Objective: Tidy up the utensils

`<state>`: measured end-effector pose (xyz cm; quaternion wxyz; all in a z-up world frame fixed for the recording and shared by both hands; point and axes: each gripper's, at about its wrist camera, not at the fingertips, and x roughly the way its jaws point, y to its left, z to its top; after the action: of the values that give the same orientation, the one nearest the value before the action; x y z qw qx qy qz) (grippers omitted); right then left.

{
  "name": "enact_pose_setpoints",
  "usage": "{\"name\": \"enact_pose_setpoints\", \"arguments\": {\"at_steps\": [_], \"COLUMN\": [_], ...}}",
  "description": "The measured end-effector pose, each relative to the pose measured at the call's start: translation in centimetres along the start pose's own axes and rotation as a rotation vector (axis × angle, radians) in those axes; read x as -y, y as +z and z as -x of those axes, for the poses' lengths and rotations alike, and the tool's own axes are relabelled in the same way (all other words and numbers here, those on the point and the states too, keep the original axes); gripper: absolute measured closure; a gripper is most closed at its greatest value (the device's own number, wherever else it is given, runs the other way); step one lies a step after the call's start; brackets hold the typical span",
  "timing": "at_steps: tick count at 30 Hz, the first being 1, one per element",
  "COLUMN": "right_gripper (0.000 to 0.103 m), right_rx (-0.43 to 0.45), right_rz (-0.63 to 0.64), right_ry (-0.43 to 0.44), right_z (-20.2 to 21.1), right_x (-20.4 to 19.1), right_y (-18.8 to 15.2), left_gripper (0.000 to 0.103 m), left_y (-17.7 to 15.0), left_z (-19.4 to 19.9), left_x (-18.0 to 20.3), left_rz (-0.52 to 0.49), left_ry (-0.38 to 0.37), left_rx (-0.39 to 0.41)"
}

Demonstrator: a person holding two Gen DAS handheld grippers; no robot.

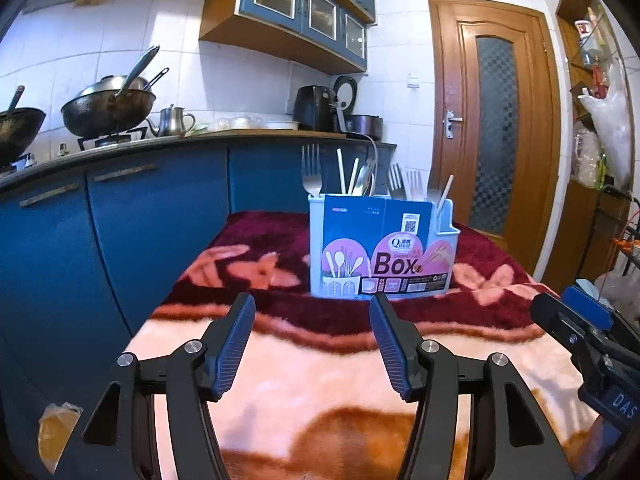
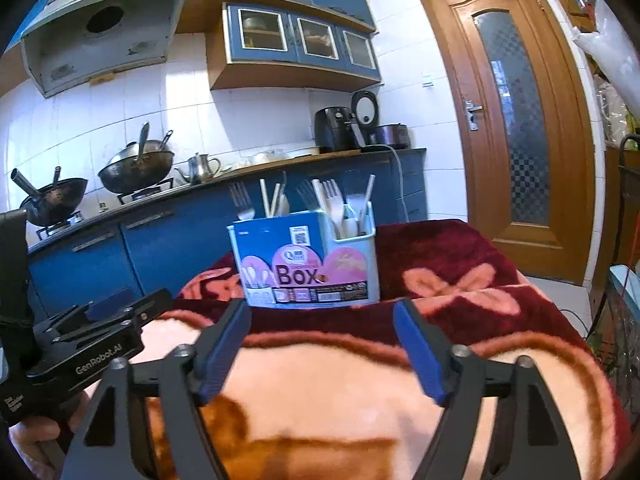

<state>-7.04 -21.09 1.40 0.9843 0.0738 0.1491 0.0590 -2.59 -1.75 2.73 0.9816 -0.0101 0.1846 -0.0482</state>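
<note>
Kitchen, blue cabinets, tiled wall; surface draped in a maroon and peach floral blanket (image 1: 320, 380). Left claw (image 1: 312, 304): jaws apart, nothing between them, above the near peach part. Right claw (image 2: 322, 312): jaws apart, empty, alongside. Utensil box (image 1: 382, 248): pale blue, upright on the far maroon part, holding forks (image 1: 311, 170), chopsticks (image 1: 341, 172) and spoons. Counter behind, left: woks (image 1: 108, 110), kettle (image 1: 172, 120).

I counted one utensil box (image 1: 380, 252), two grippers, left gripper (image 1: 312, 344) and right gripper (image 2: 322, 354), two woks (image 2: 136, 168), one kettle (image 1: 172, 120), one air fryer (image 2: 332, 128), one door (image 1: 496, 128), one blanket (image 1: 320, 380), forks too crowded to number.
</note>
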Motion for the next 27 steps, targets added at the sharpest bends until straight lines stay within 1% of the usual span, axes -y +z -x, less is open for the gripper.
{"name": "enact_pose_setpoints", "arguments": {"at_steps": [4,12,27], "right_gripper": [0.02,0.02,0.02], "right_rx": [-0.006,-0.018,-0.014], "right_rz": [-0.005,-0.039,-0.018], "right_ry": [-0.018,-0.018,-0.023], "right_z": [-0.4,-0.5,-0.3], "right_x": [0.5,1.2,1.0], "right_y": [-0.7,-1.3,-1.4], "left_gripper": [0.04,0.039,0.039], "left_y": [-0.5,-1.1,-1.2], "left_z": [-0.3,-1.1,-0.8], "left_x": [-0.2,-0.2,-0.3], "left_rz": [0.014,0.021,0.026], "left_ry": [0.019,0.019,0.03], "left_rx": [0.004,-0.015,-0.006]}}
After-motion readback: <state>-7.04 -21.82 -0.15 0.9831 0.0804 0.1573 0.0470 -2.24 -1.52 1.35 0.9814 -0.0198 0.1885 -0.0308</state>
